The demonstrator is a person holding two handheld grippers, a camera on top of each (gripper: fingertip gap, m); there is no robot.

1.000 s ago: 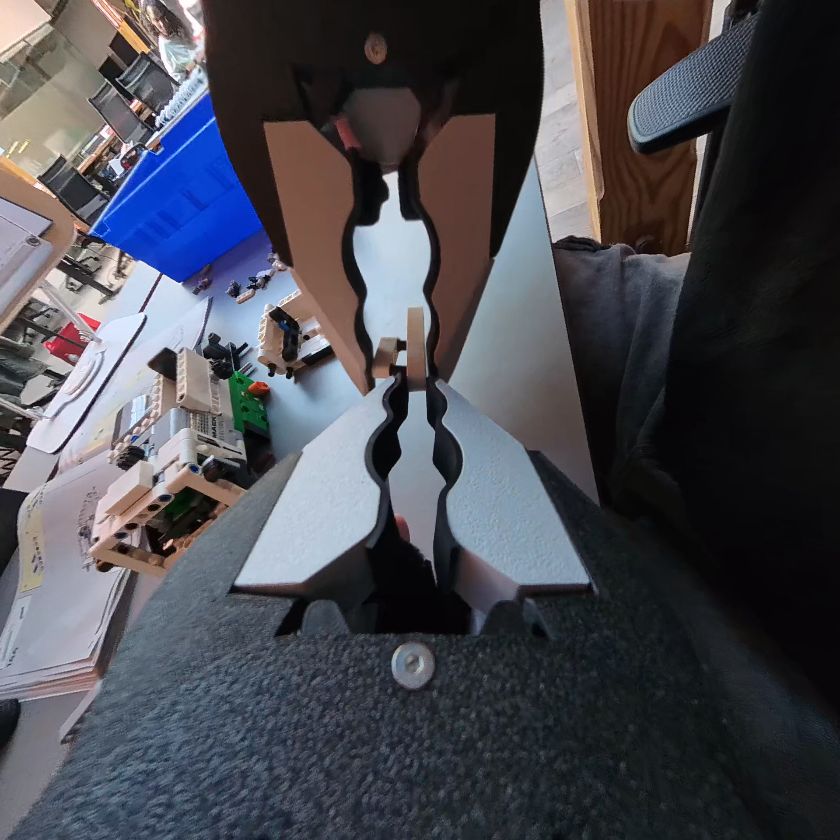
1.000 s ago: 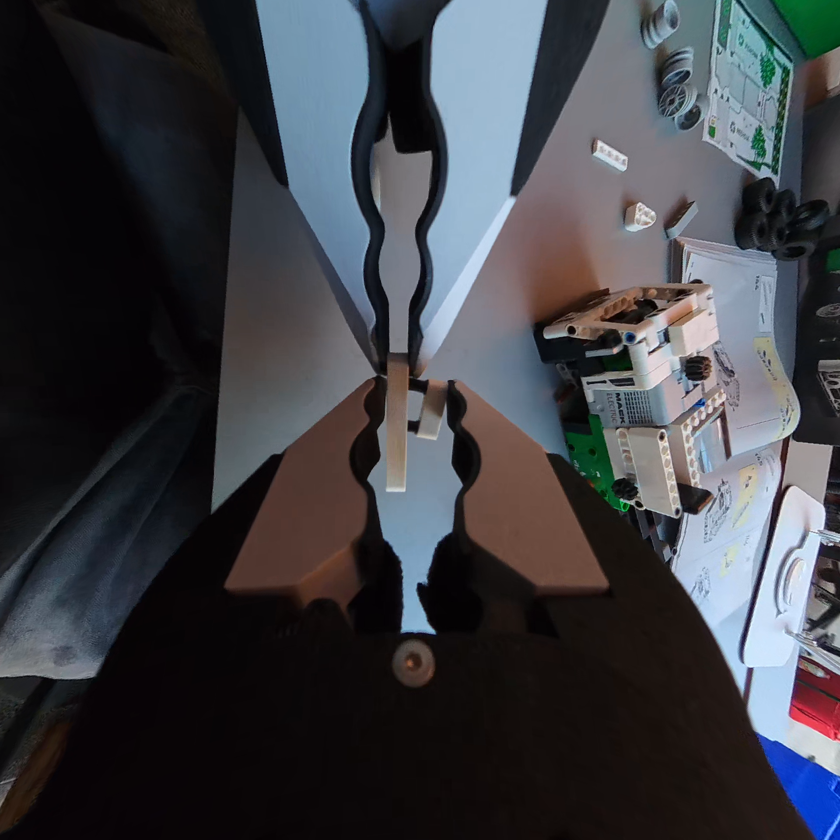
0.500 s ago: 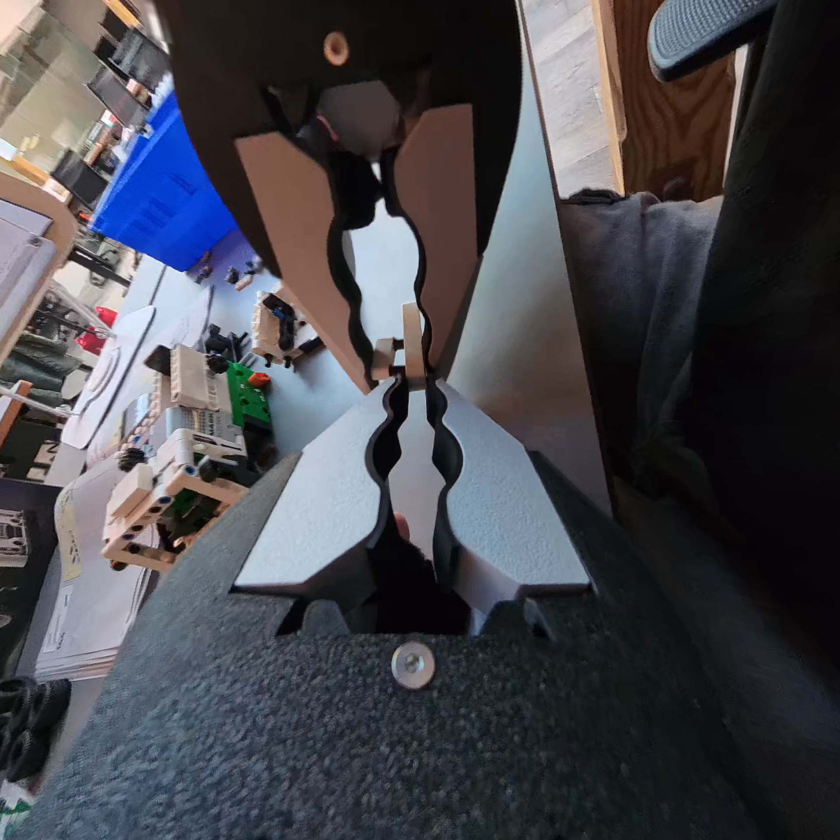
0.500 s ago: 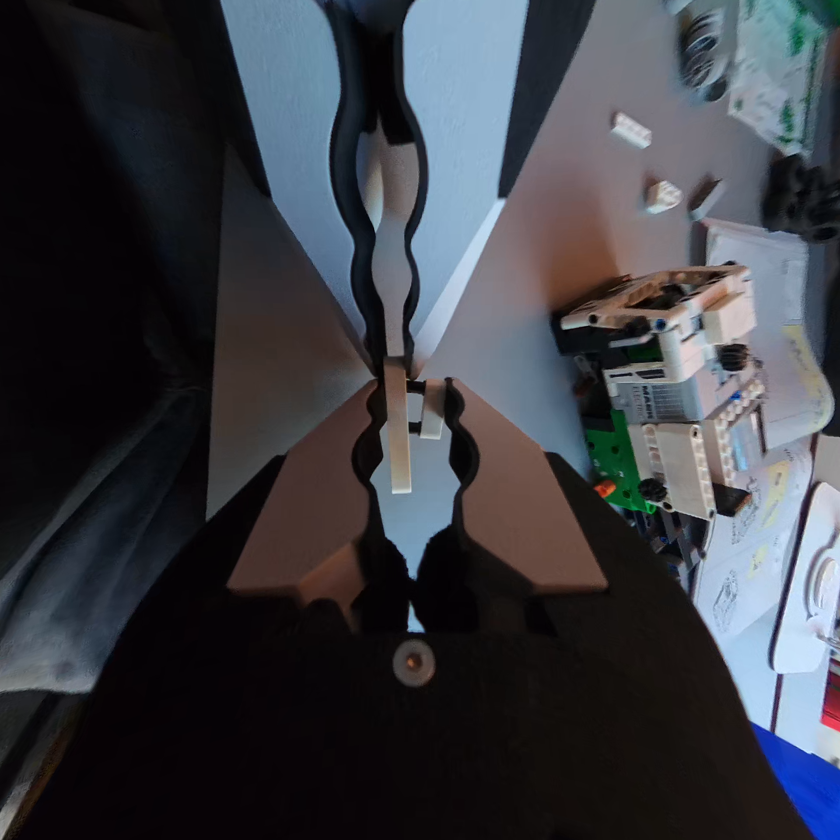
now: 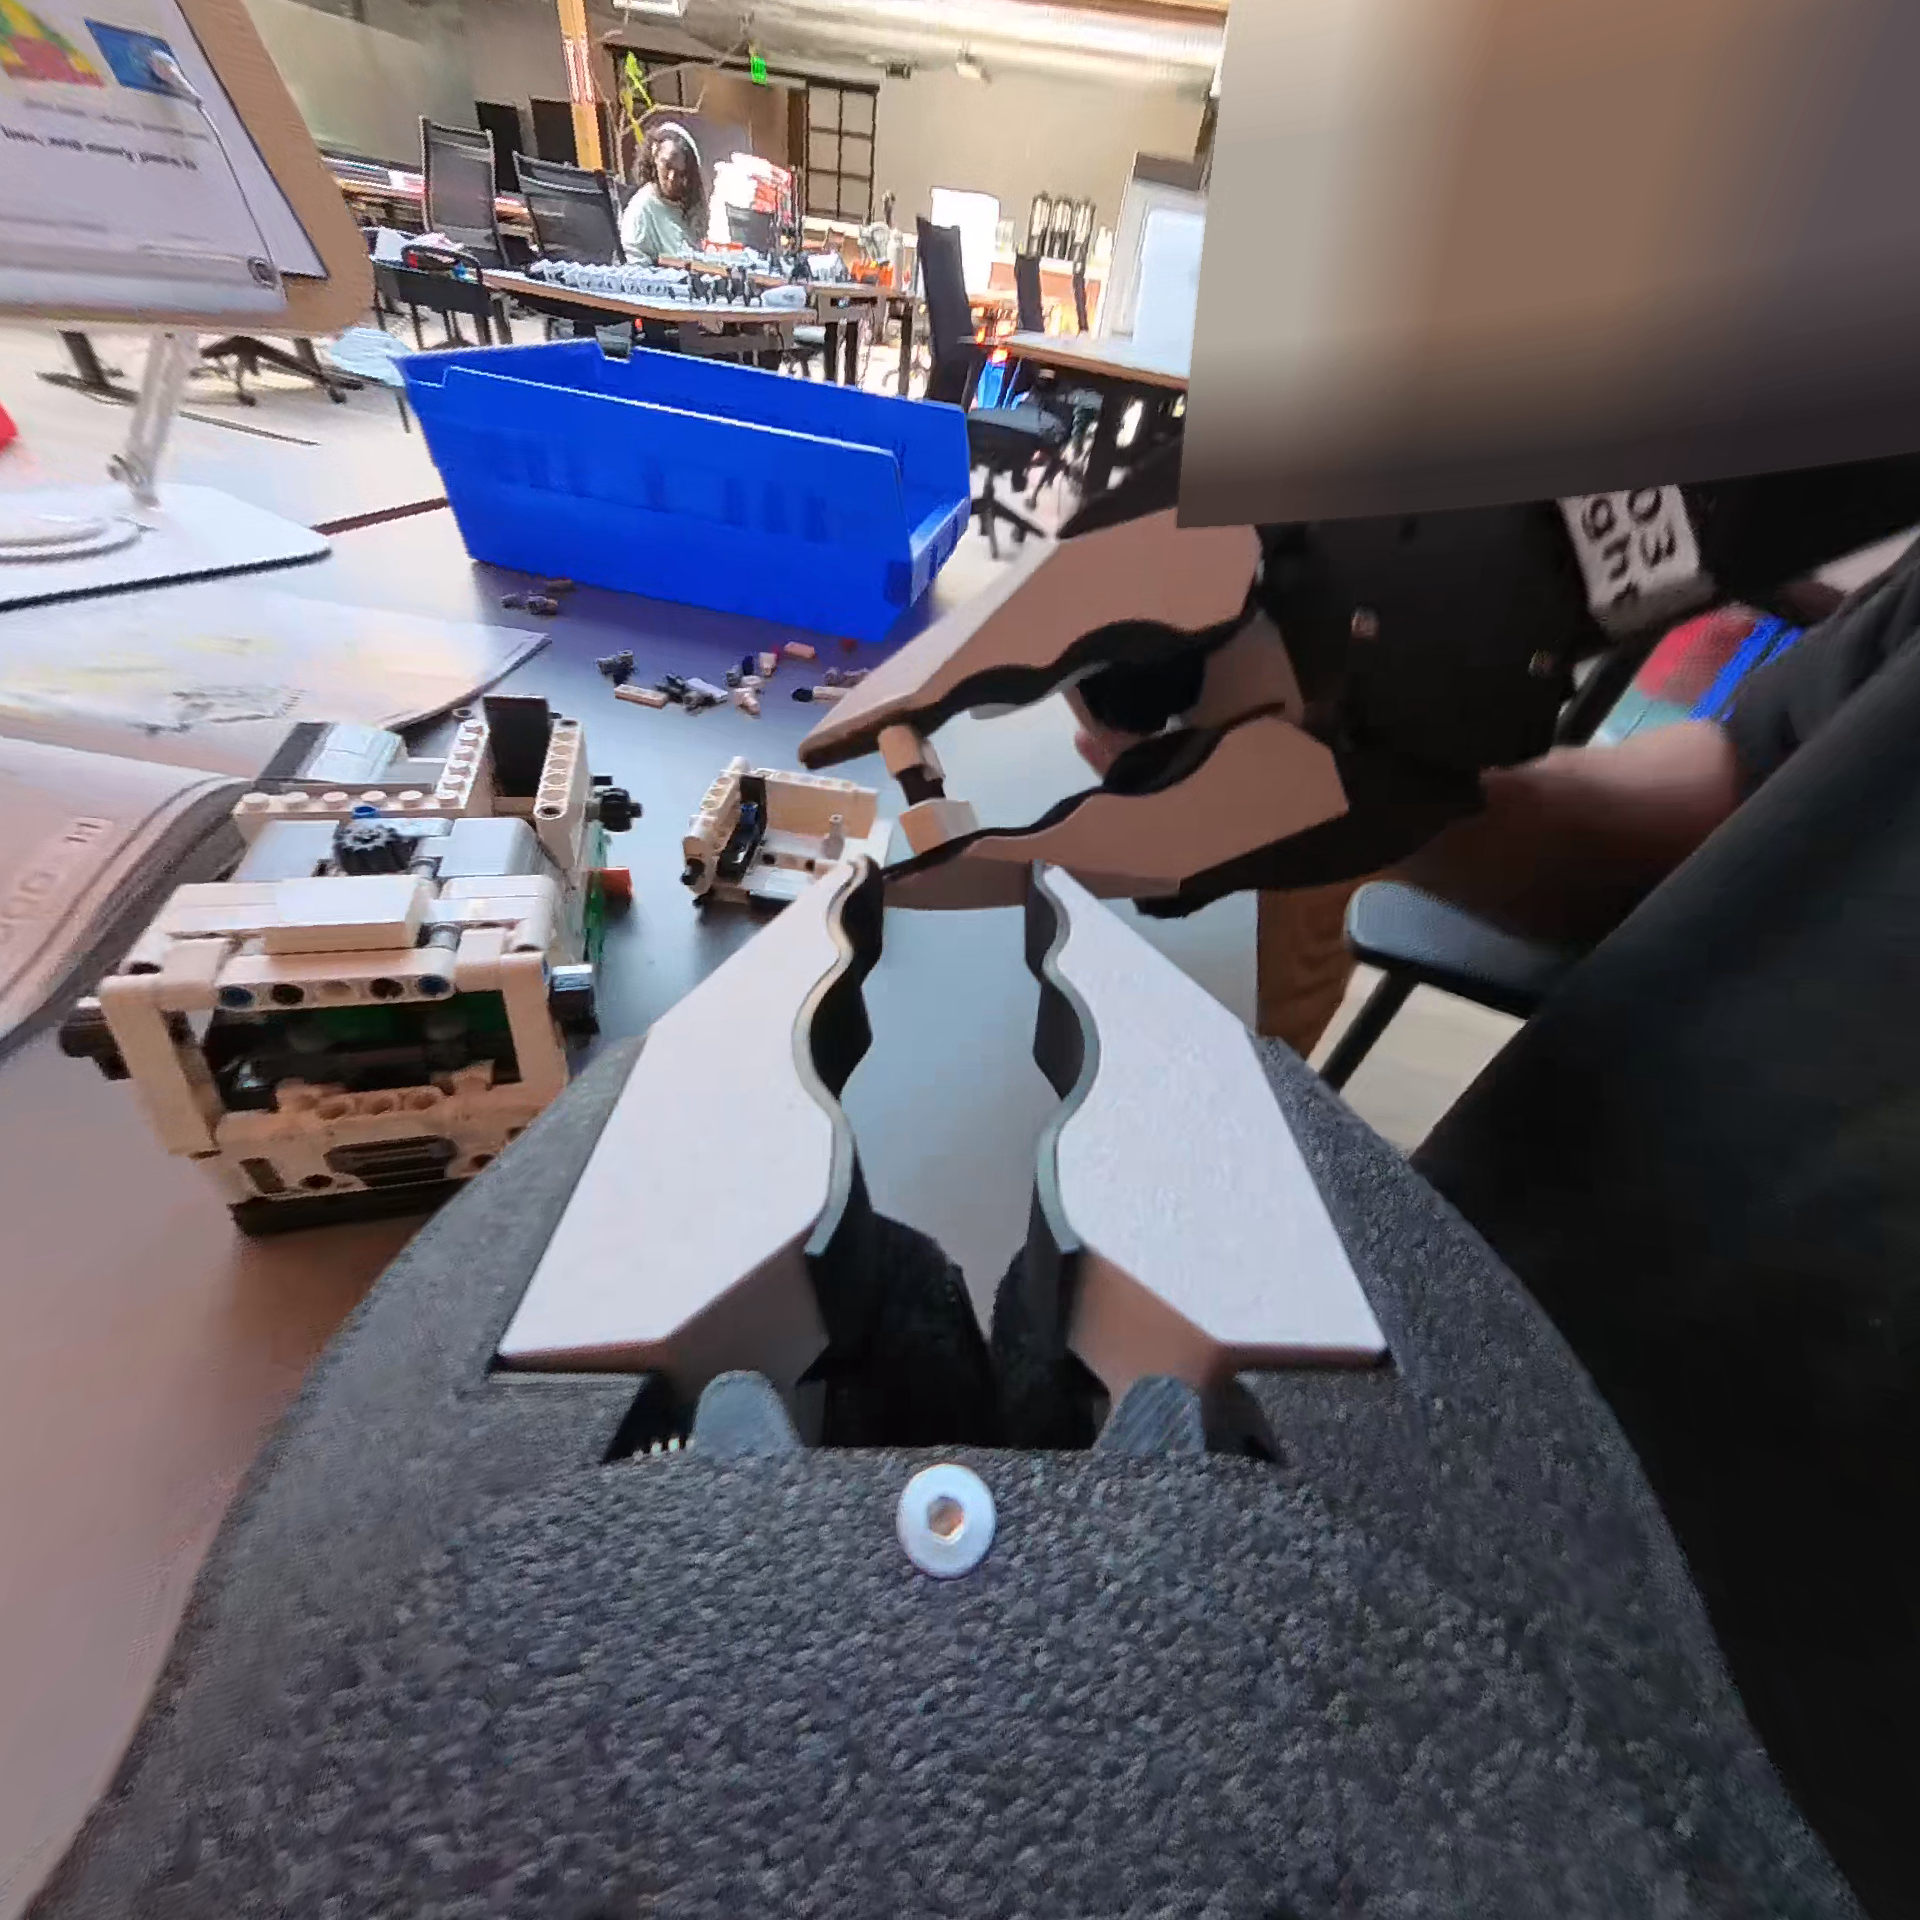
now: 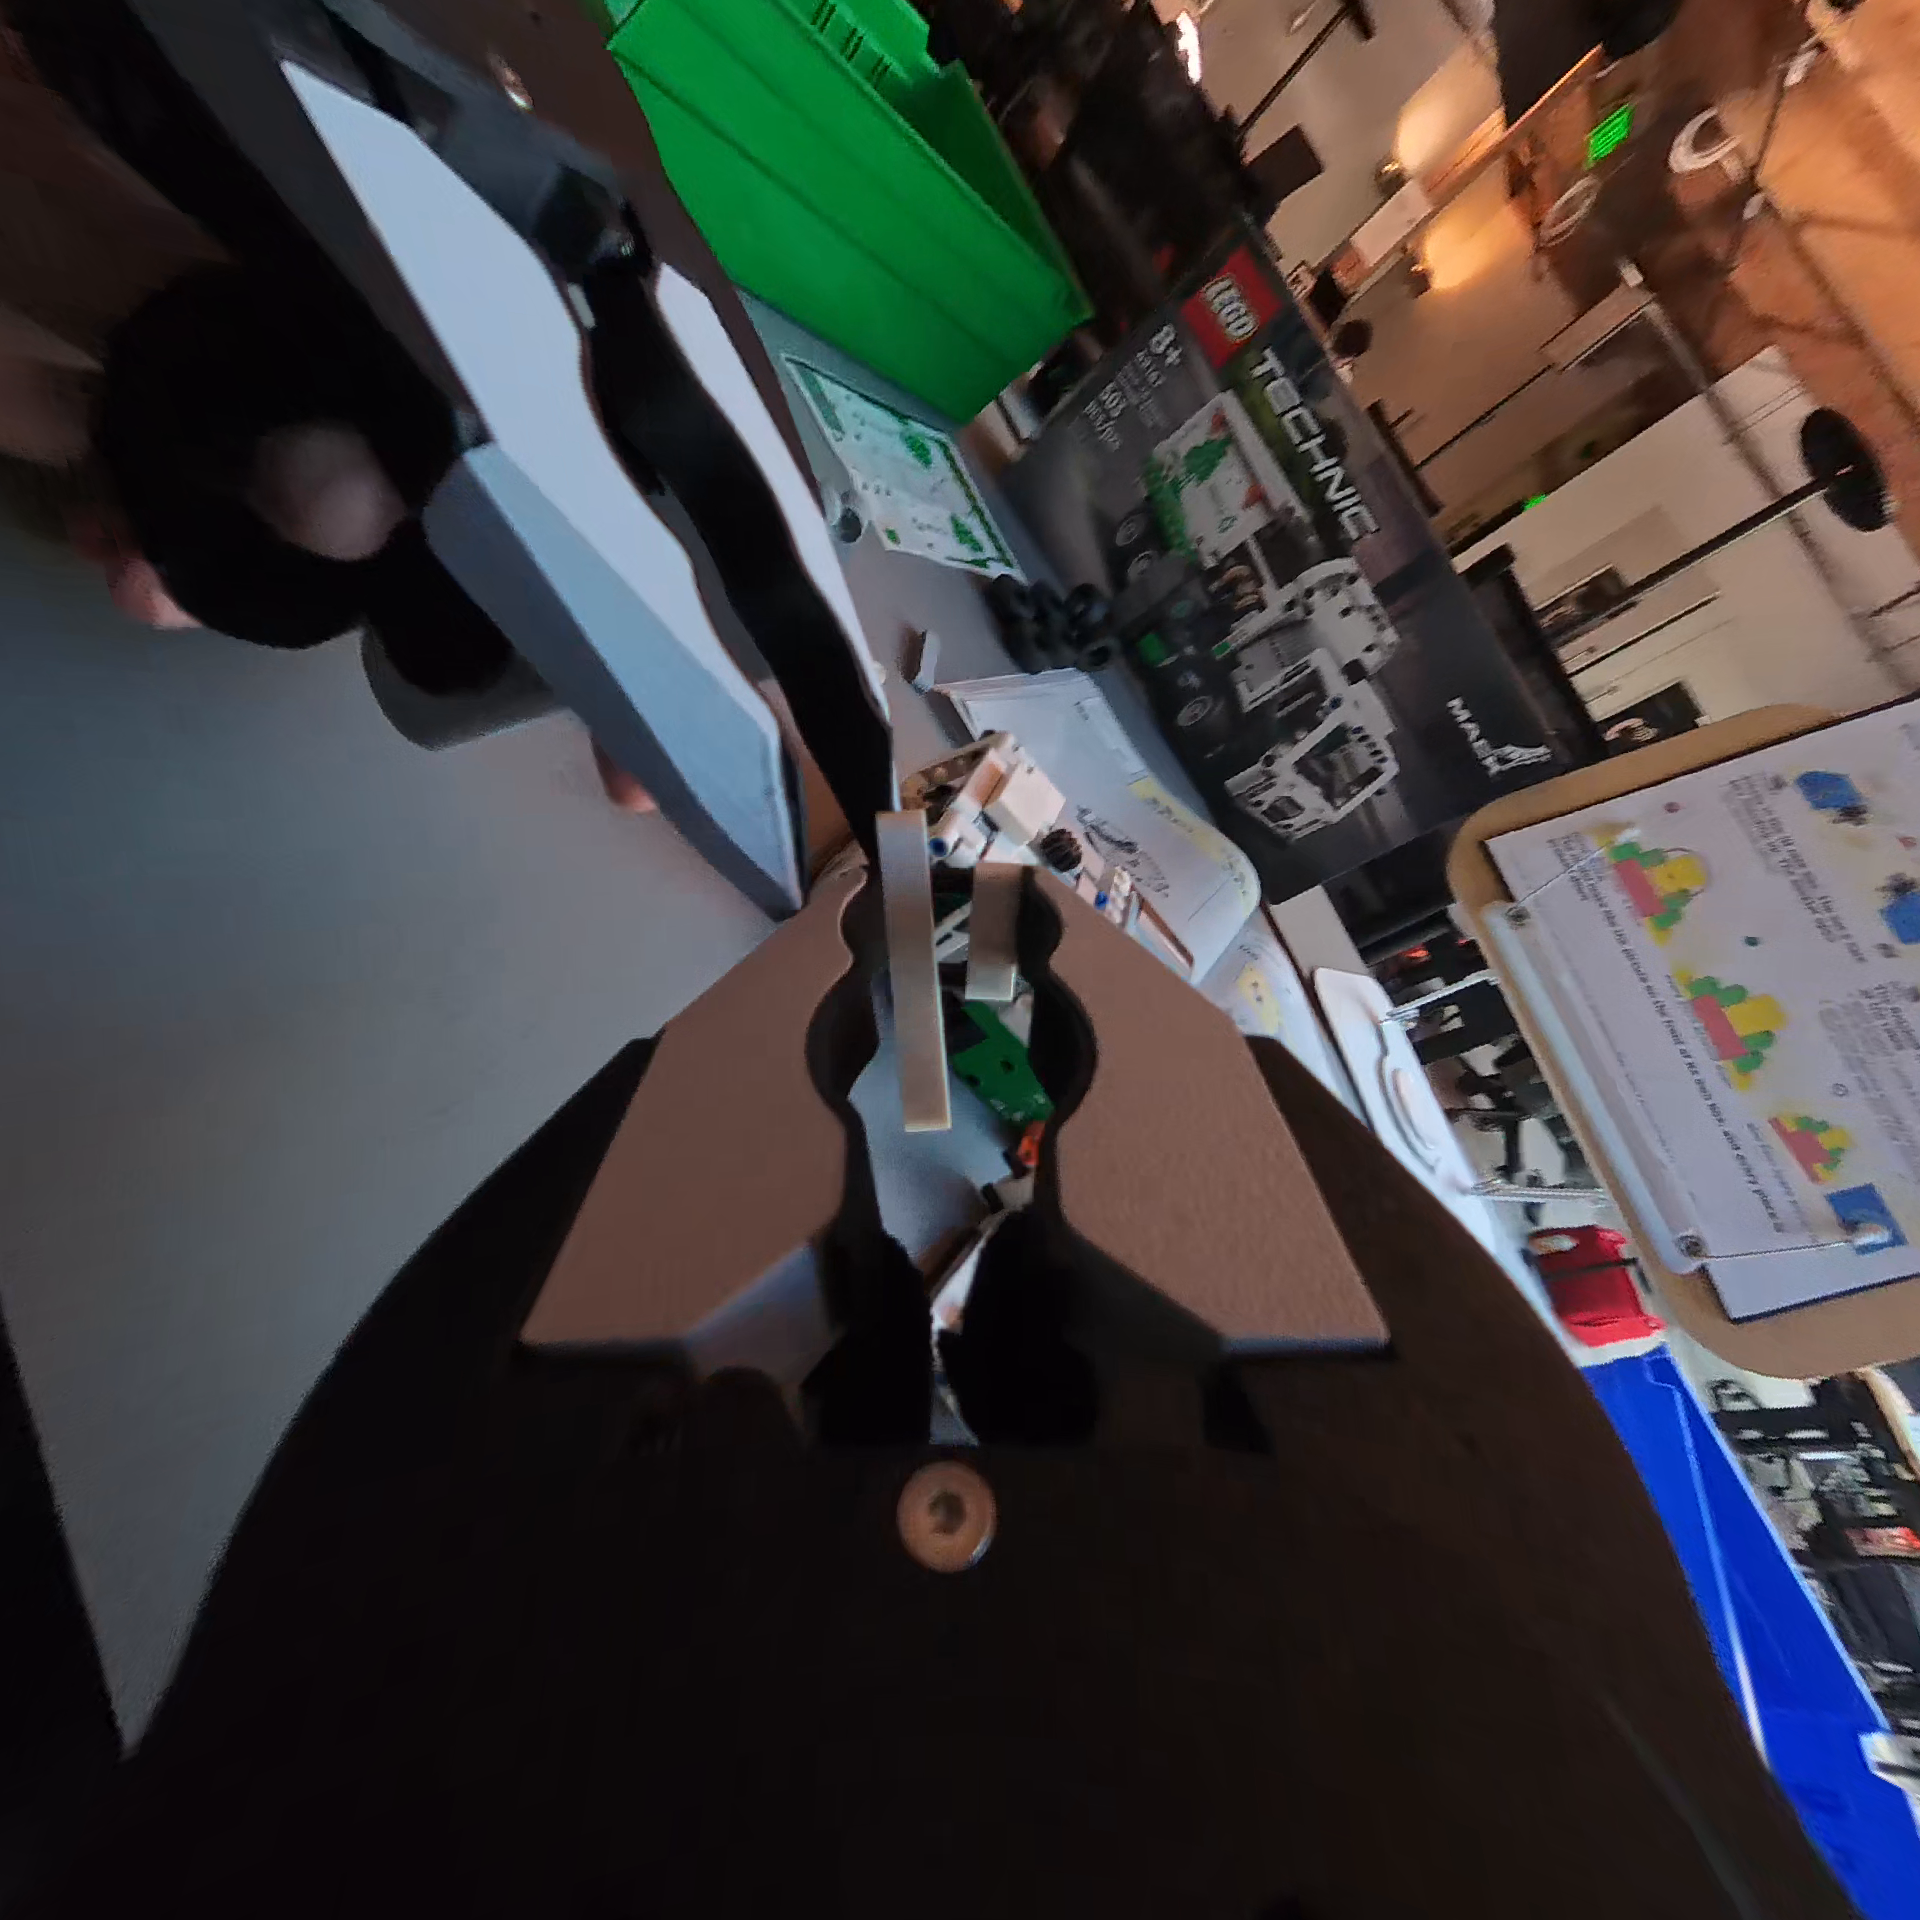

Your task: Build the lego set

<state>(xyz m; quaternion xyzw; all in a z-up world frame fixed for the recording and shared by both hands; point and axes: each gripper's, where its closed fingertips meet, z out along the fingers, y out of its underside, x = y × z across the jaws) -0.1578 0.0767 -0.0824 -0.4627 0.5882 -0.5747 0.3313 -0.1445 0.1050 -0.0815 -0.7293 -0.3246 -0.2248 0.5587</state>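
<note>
My right gripper (image 6: 940, 894) is shut on a small white beam piece (image 6: 916, 987): two white beams joined by black pins, held off the table. The left wrist view shows this gripper (image 5: 862, 800) coming in from the right with the piece (image 5: 930, 821) between its tips. My left gripper (image 5: 951, 894) is open and empty, just below and in front of the right one. Its fingers (image 6: 644, 665) show at the upper left of the right wrist view. The white and green truck model (image 5: 332, 997) stands on the table to the left. A small white sub-assembly (image 5: 774, 831) lies behind it.
A blue bin (image 5: 686, 488) stands at the back with several loose small parts (image 5: 707, 686) in front of it. Instruction booklets (image 5: 208, 665) lie at the left. A green bin (image 6: 831, 187), the set's box (image 6: 1299, 540) and black tyres (image 6: 1049, 623) lie farther off.
My left gripper has opened and let go of the beam piece, then drawn back from it. Both grippers have turned. The right gripper still holds the piece.
</note>
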